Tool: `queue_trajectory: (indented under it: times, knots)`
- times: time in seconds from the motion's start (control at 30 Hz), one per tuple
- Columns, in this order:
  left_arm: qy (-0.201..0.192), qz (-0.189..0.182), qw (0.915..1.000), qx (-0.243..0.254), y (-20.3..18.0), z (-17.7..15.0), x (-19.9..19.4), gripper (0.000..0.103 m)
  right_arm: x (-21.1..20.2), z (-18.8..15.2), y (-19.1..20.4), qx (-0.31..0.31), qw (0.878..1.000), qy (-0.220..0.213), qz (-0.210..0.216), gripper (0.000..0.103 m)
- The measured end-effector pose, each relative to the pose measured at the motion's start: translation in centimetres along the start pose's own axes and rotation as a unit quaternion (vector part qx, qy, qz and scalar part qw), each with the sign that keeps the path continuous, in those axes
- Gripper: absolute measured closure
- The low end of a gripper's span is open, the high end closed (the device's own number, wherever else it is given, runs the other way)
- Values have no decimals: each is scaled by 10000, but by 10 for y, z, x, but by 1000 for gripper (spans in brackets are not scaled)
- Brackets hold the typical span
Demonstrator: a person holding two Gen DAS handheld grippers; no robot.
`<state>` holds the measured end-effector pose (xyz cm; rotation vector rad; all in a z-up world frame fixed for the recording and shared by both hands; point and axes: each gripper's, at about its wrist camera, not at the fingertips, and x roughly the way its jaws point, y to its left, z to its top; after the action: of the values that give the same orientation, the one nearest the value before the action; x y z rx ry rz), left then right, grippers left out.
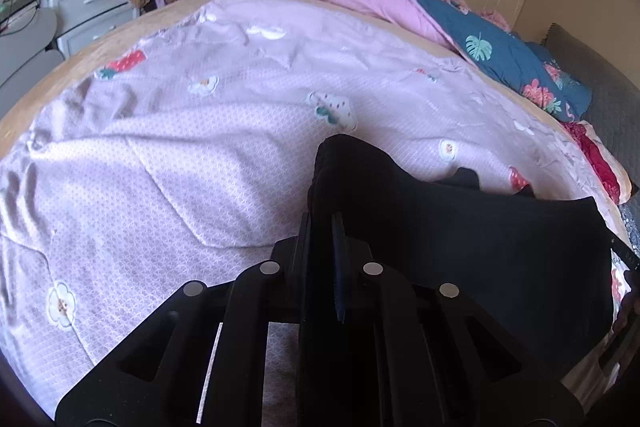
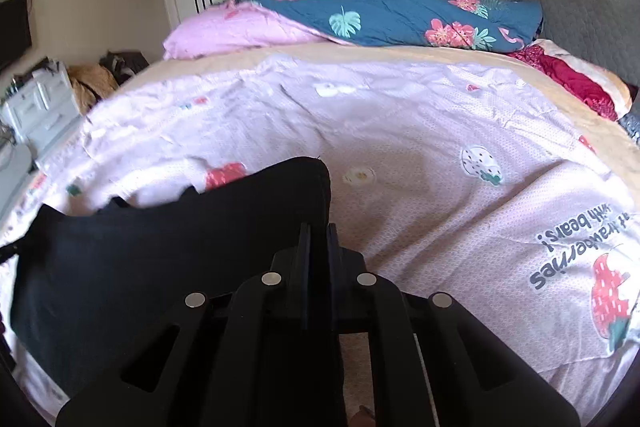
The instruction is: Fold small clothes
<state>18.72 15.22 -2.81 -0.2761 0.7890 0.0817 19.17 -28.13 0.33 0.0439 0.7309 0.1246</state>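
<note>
Taking the black garment [image 1: 460, 239] as the landmark: the left tool [image 1: 322, 227] is clamping the garment's left corner, fingers closed tight on the cloth, and the fabric is stretching away to the right of it. The garment is hanging just above the pale lilac strawberry-print sheet [image 1: 180, 155] on the bed, its lower part sagging toward it. At the garment's other end the right tool [image 2: 318, 239] is pinching the right corner, jaws likewise shut on the cloth.

To do this step well, I judge both tools should be keeping the top edge taut and level between them — moving together, so the fold line falls straight and the corners meet.

Left of the garment the sheet is lying open and clear; beyond it there is plenty of flat room before the pink and blue quilt [image 2: 380, 19]. Right of it the sheet is equally free, with only the red bedding [image 2: 568, 83] far off near the headboard
</note>
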Motion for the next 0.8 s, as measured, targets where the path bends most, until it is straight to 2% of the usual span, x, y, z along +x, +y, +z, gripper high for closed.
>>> queue_trajectory:
  times: [0.13,0.43,0.53,0.63,0.77,0.8]
  knots:
    - [120,5,9999,-29,1,-4,7,99,21,-10,-7,109,9986,504,-151,97]
    - [161,56,9998,108,-4,-12,5,98,22,-21,-5,96,9972,632,-382,92]
    - [139,72,9998,156,-6,-13,1,91,16,-22,-2,39,9973,577,-450,81]
    - [111,100,9996,243,-10,-15,-3,83,7,-23,1,-21,9975,502,-498,58]
    - [125,87,9995,293,-12,-18,-6,79,-5,-25,6,-35,9984,393,-405,45]
    - [112,95,9994,317,-14,-19,-9,74,-9,-25,7,-46,9985,366,-394,44]
